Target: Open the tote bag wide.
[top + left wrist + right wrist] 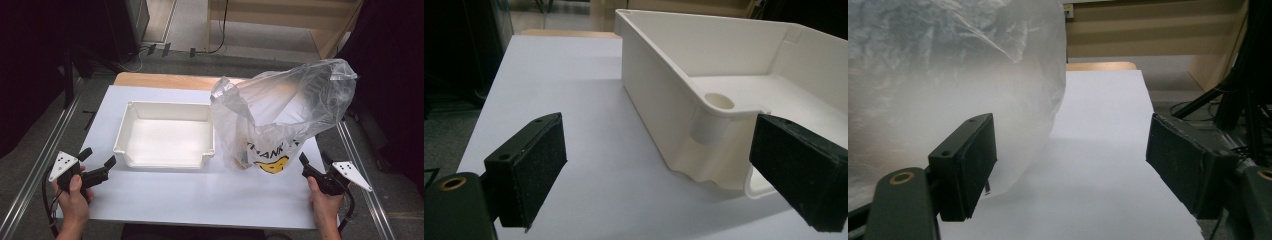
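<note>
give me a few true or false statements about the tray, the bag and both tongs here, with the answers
1. The white rectangular plastic tray holds nothing. True.
2. The clear crinkled plastic bag lies inside the tray. False: it stands on the white table surface beside the tray, on its right in the high view.
3. The left tongs are open and hold nothing. True.
4. The right tongs are clamped on the bag. False: they are open, with the bag just beside one jaw.
5. The bag bears yellow print low on its front. True.
</note>
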Available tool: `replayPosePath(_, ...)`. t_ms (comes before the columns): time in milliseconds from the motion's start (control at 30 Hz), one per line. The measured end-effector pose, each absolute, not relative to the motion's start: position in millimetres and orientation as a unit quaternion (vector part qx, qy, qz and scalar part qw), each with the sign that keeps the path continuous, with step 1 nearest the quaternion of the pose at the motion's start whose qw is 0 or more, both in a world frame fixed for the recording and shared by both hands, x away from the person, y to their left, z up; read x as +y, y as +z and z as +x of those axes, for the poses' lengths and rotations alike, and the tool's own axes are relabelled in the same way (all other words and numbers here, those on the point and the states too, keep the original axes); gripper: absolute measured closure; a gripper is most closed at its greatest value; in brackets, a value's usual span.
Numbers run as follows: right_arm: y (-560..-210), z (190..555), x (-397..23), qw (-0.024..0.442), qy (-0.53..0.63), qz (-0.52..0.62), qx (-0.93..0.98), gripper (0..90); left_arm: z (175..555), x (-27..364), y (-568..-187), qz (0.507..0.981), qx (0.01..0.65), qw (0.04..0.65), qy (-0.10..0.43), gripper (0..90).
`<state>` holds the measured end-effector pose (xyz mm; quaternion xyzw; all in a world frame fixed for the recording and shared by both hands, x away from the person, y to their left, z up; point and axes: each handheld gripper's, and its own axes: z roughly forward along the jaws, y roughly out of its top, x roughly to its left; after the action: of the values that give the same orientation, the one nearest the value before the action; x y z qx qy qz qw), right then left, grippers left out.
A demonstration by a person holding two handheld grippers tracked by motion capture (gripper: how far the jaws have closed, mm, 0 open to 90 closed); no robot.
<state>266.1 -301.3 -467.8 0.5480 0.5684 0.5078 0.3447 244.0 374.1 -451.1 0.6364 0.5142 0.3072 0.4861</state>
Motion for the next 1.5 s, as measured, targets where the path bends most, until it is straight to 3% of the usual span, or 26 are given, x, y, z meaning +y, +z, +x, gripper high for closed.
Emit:
replayPosePath(633, -423.3, 248.7, -271.6, 0.335, 0.55, 0.497, 0.581, 17.3, 237.3, 357.3, -432.2, 0.629, 0.503, 0.505, 0.311, 8.2)
replayPosePath(800, -411.2, 245.4, -256.9, 0.303, 0.579, 0.498, 0.57, 17.7, 235.3, 348.4, -424.6, 0.625, 0.495, 0.521, 0.304, 8.3)
replayPosePath(1167, -408.8, 249.4, -228.3, 0.289, 0.578, 0.466, 0.604, 16.6, 237.1, 327.5, -422.9, 0.637, 0.489, 0.522, 0.287, 8.3)
replayPosePath(1500, -408.9, 251.8, -210.2, 0.285, 0.574, 0.454, 0.62, 21.5, 237.0, 296.5, -417.3, 0.654, 0.467, 0.53, 0.272, 8.3)
